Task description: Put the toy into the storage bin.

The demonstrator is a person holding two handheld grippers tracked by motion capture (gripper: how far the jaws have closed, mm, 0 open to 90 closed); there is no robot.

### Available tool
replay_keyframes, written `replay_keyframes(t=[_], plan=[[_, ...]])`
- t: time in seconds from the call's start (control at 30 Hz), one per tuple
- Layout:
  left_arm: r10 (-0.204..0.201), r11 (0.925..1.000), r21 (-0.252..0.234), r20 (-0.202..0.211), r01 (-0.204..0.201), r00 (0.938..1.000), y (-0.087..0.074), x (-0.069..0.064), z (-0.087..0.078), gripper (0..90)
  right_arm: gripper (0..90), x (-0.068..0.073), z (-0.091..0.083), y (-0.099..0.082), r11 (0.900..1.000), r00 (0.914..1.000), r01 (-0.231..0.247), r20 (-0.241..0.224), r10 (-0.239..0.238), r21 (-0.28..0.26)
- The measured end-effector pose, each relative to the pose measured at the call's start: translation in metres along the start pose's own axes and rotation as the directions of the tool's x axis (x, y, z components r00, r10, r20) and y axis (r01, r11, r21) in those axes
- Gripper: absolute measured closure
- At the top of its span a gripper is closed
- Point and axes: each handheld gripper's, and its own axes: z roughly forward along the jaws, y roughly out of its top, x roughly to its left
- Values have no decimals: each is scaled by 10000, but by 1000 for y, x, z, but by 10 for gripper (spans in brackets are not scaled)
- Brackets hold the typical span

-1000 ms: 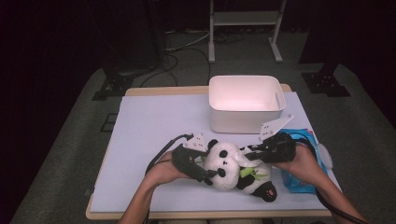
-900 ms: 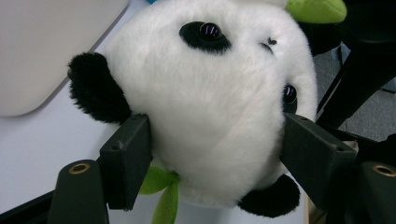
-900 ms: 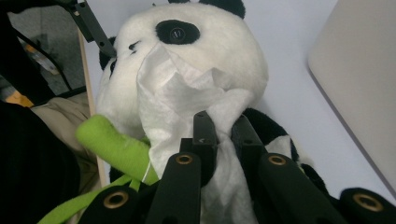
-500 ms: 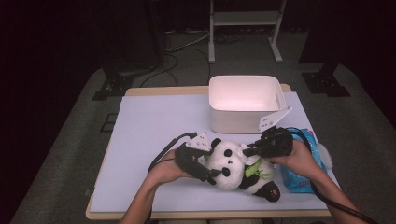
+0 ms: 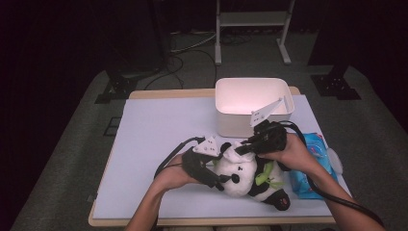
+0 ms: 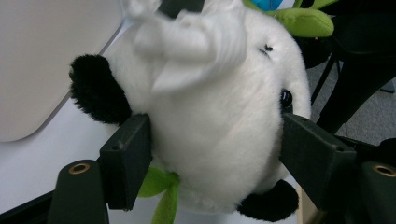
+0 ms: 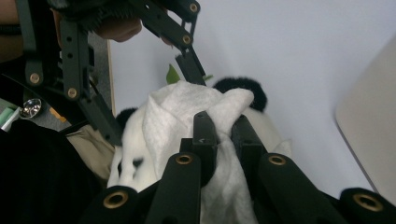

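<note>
A plush panda [image 5: 245,175] lies on its side on the white table cover [image 5: 159,130], near the front edge and just in front of the white tub [image 5: 250,103]. The left gripper [image 5: 214,179] clamps the panda's head: in the left gripper view its two black jaws press into the white fur on either side of the head [image 6: 219,126], one black ear [image 6: 95,91] showing just above the jaw at the left of that view, the other half cut off at the bottom. The right gripper [image 5: 240,149] has its jaws nearly together and pinches a white wipe [image 7: 187,109] that is draped over the top of the head; in the left gripper view the wipe [image 6: 196,39] is blurred and its upper edge runs out of frame. A green ribbon [image 5: 263,177] sits at the panda's neck. The right hand [image 5: 286,154] covers part of the panda's body and part of a blue wipes pack [image 5: 312,166] beside it, whose print is too small to read. The panda's face is hard to make out from above.
</note>
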Motion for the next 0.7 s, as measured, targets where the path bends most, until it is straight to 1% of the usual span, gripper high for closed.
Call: replay_keyframes(t=[0.1, 0.13, 0.2, 0.23, 0.27, 0.3, 0.37, 0.4, 0.43, 0.53, 0.7], plan=[[-44, 10000, 12, 20, 44, 10000, -1, 0, 1, 270, 823, 2, 9, 10, 9996, 9998, 211, 2, -211, 190], [-134, 9999, -50, 36, 134, 9999, -1, 0, 1, 270, 823, 2, 11, 12, 9994, 9997, 250, -5, -250, 223], [-90, 9999, 58, 15, 90, 10000, -2, 1, 2, 270, 823, 3, 15, 16, 9986, 9991, 413, 52, -415, 333], [-108, 9999, 55, 22, 108, 9999, -2, 1, 2, 270, 823, 4, 17, 17, 9988, 9995, 320, 59, -323, 362], [-181, 9998, 10, 32, 181, 9998, -3, 1, 2, 270, 823, 3, 18, 18, 9985, 9993, 371, 73, -375, 401], [-166, 9999, 27, 47, 166, 9999, -3, 1, 2, 270, 823, 3, 19, 18, 9981, 9991, 413, 106, -419, 466], [-112, 9999, 59, 41, 112, 9999, -3, 2, 2, 270, 823, 2, 17, 16, 9982, 9992, 356, 162, -364, 477], [-100, 9999, 98, 42, 100, 9999, -3, 1, 2, 270, 823, 1, 16, 15, 9977, 9988, 427, 214, -439, 529], [-83, 9999, 114, 28, 82, 10000, -3, 1, 3, 270, 823, 1, 14, 12, 9982, 9990, 307, 306, -323, 525], [-93, 9998, 151, -6, 93, 10000, -3, 1, 3, 270, 823, -1, 11, 6, 9986, 9988, 256, 396, -274, 459], [-118, 9998, 175, 11, 118, 9999, -3, 0, 3, 270, 823, -4, 2, -6, 9993, 9986, -1, 532, -19, 372]])
